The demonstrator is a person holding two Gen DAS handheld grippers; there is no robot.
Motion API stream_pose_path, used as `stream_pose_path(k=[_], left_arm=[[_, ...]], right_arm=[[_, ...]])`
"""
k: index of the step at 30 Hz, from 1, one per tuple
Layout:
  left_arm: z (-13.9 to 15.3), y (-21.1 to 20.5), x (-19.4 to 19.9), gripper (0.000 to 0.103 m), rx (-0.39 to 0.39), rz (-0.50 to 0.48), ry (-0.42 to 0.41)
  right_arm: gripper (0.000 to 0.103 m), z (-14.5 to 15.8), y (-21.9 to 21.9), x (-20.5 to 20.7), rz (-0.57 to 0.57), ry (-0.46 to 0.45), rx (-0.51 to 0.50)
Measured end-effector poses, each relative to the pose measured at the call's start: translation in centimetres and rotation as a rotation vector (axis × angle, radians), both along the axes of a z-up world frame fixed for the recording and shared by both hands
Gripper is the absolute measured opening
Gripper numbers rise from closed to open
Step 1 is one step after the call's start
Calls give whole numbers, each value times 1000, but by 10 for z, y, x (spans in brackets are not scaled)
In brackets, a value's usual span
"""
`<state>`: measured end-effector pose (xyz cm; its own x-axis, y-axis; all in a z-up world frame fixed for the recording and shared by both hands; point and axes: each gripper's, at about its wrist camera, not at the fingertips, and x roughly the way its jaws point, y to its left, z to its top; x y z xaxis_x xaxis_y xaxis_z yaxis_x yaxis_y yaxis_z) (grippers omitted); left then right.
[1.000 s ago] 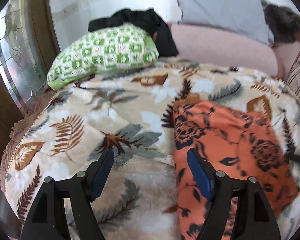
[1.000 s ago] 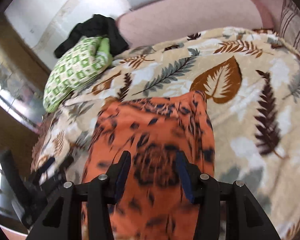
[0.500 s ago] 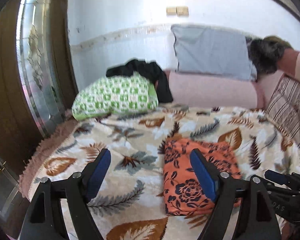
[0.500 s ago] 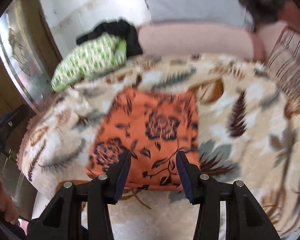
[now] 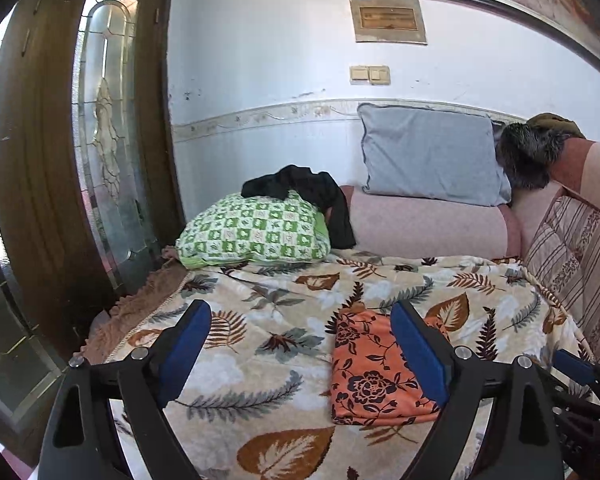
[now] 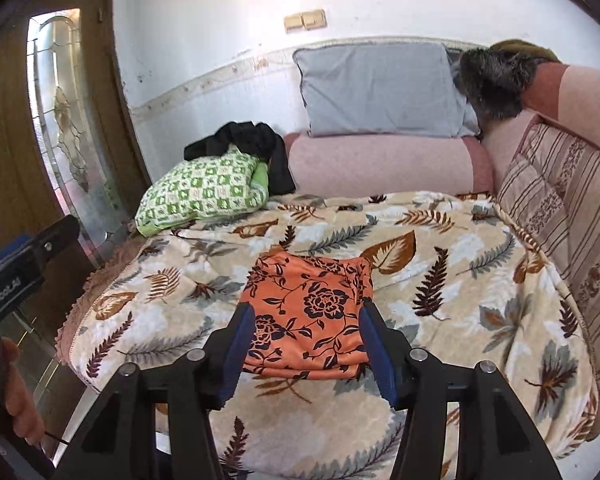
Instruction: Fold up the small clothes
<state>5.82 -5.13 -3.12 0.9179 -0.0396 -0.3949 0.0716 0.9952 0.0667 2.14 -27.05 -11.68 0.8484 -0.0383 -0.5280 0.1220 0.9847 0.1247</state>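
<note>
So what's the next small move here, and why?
Probably go for the black garment draped over the green pillow. The orange cloth already lies folded flat on the blanket, and both the left hand-held gripper and right hand-held gripper are open, empty and clear of it.

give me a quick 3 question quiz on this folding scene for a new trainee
1. True or false: the left gripper is clamped on the orange floral garment.
2. Multiple choice: what lies draped over the green checked pillow? A) a black garment B) a white towel C) a striped sock
3. Fill in: the orange floral garment lies folded on the leaf-print ____.

Key:
1. False. Both the left gripper and the right gripper are open and hold nothing; the garment lies flat, apart from them.
2. A, the black garment.
3. Blanket.
</note>
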Motion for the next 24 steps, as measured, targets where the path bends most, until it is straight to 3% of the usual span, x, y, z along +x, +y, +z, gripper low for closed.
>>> stream_pose_path(k=[5, 11, 24], left_arm=[[4, 4, -12, 100, 1, 21, -16], [9, 8, -21, 100, 4, 21, -27], [-1, 10, -12, 100, -5, -2, 33]], right_arm=[[59, 8, 2, -24, -7, -48, 18], [59, 11, 8, -34, 2, -61, 11], [59, 8, 17, -33, -6, -95, -6]])
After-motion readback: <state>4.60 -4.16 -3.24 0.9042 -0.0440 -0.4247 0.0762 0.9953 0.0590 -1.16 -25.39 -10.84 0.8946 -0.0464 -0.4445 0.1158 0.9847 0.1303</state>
